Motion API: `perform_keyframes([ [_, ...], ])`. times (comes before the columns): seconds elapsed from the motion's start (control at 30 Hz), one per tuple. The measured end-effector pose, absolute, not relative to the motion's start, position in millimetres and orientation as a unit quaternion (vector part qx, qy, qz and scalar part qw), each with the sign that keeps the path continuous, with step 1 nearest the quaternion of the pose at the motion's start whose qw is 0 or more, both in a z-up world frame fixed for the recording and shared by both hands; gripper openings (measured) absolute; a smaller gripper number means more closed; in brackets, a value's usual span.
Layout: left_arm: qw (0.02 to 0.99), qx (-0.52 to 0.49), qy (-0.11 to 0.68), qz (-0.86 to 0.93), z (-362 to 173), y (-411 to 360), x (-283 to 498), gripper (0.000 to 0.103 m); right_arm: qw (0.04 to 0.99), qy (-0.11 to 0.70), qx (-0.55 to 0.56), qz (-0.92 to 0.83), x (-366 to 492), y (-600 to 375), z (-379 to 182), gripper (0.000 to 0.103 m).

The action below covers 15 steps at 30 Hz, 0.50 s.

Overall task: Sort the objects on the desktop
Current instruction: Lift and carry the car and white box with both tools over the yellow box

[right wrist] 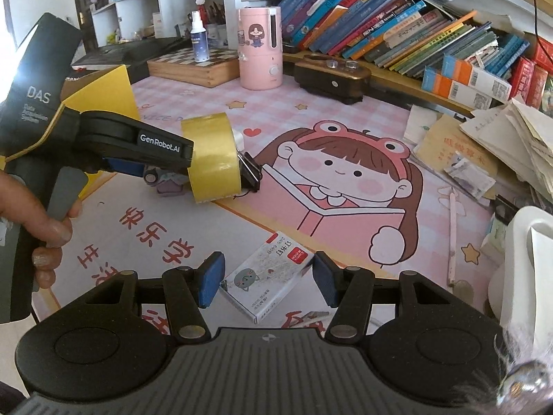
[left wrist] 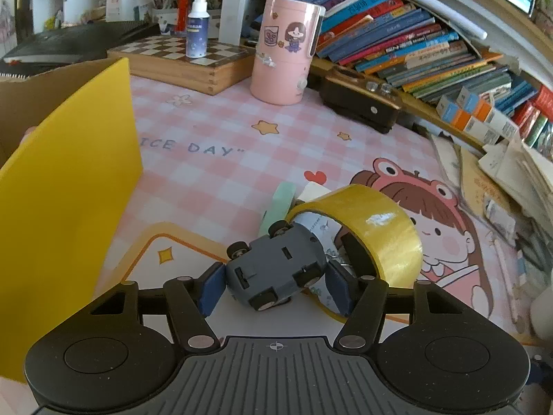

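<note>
My left gripper (left wrist: pixel 274 287) is shut on a grey toy car (left wrist: pixel 276 271), held tilted with its wheels up just above the mat. A yellow tape roll (left wrist: pixel 376 231) stands on edge right behind the car, with a green eraser (left wrist: pixel 278 207) and a black binder clip (left wrist: pixel 356 252) beside it. In the right wrist view the left gripper (right wrist: pixel 152 169) is at the left, by the tape roll (right wrist: pixel 211 157) and the clip (right wrist: pixel 249 171). My right gripper (right wrist: pixel 266 282) is open, its pads on either side of a small white staples box (right wrist: pixel 266 278) lying on the mat.
A yellow-lined cardboard box (left wrist: pixel 65 180) stands at the left. A pink humidifier (left wrist: pixel 285 48), a chessboard box (left wrist: pixel 179 58) with a spray bottle (left wrist: pixel 197 22), and a dark wooden box (left wrist: pixel 359 98) stand at the back. Books and loose papers (right wrist: pixel 501 141) fill the right side.
</note>
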<state>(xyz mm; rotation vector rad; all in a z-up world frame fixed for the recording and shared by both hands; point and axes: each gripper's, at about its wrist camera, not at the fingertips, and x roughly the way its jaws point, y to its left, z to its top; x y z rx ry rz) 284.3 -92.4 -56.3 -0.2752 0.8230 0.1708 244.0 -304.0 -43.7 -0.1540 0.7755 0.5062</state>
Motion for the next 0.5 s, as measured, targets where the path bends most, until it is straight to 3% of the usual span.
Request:
perform_keyframes([
  [0.5, 0.924, -0.126, 0.351, 0.082, -17.6, -81.0, 225.3, 0.062, 0.892, 0.366, -0.074, 0.256, 234.9, -285.5, -35.6, 0.054],
])
